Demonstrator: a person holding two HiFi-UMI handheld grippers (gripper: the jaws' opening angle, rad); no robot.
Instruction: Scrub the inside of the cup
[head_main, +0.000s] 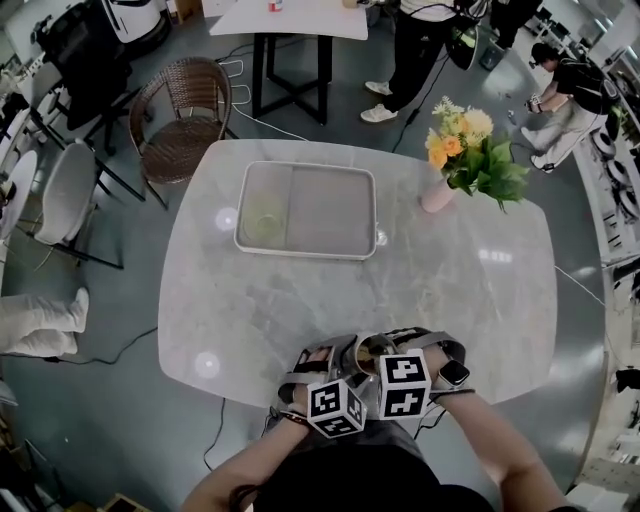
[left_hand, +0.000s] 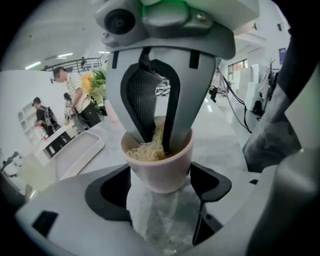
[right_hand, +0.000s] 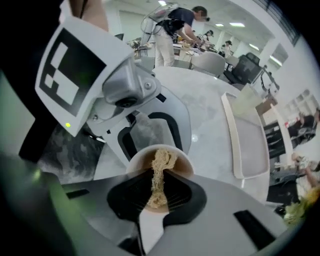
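Left gripper view showed us the pink cup (left_hand: 160, 167) upright between the jaws of the left gripper (left_hand: 161, 192). Those jaws stood wide apart, their dark pads just beside its wall on either side, with no squeeze that we could see. The right gripper (right_hand: 159, 195) pointed down into the cup, jaws clamped together on a straw-coloured scrubber (right_hand: 161, 160) that reached inside it.

We judged the loose hold to be the main risk. With nothing pinching the cup, a firm rub or twist of the scrubber could spin it, tip it against one pad, or drag it upward with the right gripper. In the head view both grippers worked close to the near edge of the table (head_main: 470, 290), so a knocked cup might go over onto the floor. The scrubber could also pull free of the narrow jaw tips and lodge inside.

The table was pale polished marble, probably slippery under a cup. On it lay a white tray (head_main: 305, 256) and, well apart from it, a pink vase (head_main: 437, 195) of flowers (head_main: 470, 150). Around it we saw a glossy grey floor with cables, a wicker chair (head_main: 185, 110), a second table (head_main: 290, 22) and people (head_main: 420, 50) standing.
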